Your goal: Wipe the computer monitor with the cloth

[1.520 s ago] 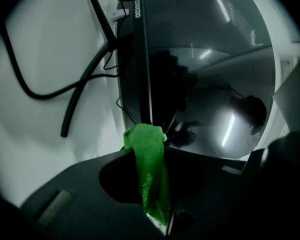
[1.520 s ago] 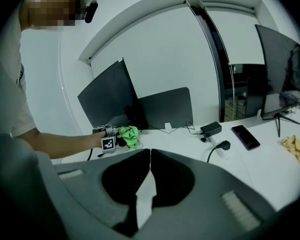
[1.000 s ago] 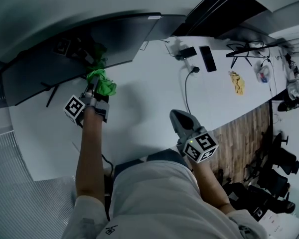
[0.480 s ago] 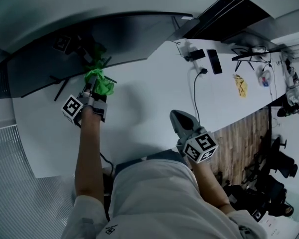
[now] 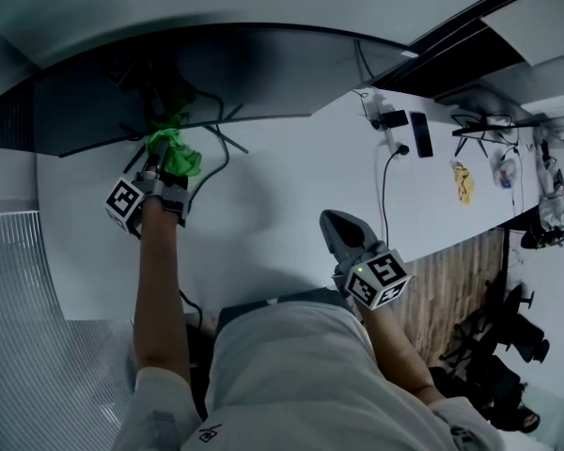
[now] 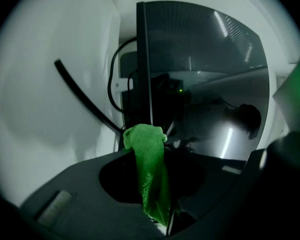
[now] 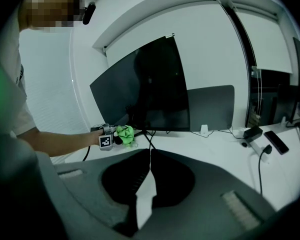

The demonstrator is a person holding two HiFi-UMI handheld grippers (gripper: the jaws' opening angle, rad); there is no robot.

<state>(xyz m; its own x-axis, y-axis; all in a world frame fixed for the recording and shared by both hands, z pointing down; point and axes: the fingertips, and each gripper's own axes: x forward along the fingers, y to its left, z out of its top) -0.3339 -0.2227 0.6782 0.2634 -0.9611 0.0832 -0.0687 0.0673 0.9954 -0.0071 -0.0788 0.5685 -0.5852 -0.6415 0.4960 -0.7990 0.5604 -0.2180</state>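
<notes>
My left claw [image 6: 149, 156] is clamped shut on a crumpled bright green cloth [image 6: 150, 179], which rises out between the jaws and bunches above their tips. Straight ahead of this claw stands the wide, dark, switched-off computer monitor [image 6: 205, 84], seen edge-on with its glossy screen off to the claw's right; the cloth's bunched end sits at the screen's lower edge, though I cannot tell whether the two touch. A thin black cable [image 6: 85, 96] slants across the white wall to the claw's left.

From my head camera, the left claw [image 5: 155, 158] reaches out at arm's length over the white desk [image 5: 282, 177], the cloth [image 5: 174, 153] at the foot of the monitor [image 5: 244, 73].

My right claw [image 7: 150, 154] is closed with nothing in it, jaw tips together, held low near my body [image 5: 341, 225] and well apart from the screen. Far ahead and to its left it sees the cloth [image 7: 124, 132] below the monitor [image 7: 150, 94]; a flat black rectangular handset [image 7: 278, 142] lies on the desk [image 7: 215, 144] off to its right
</notes>
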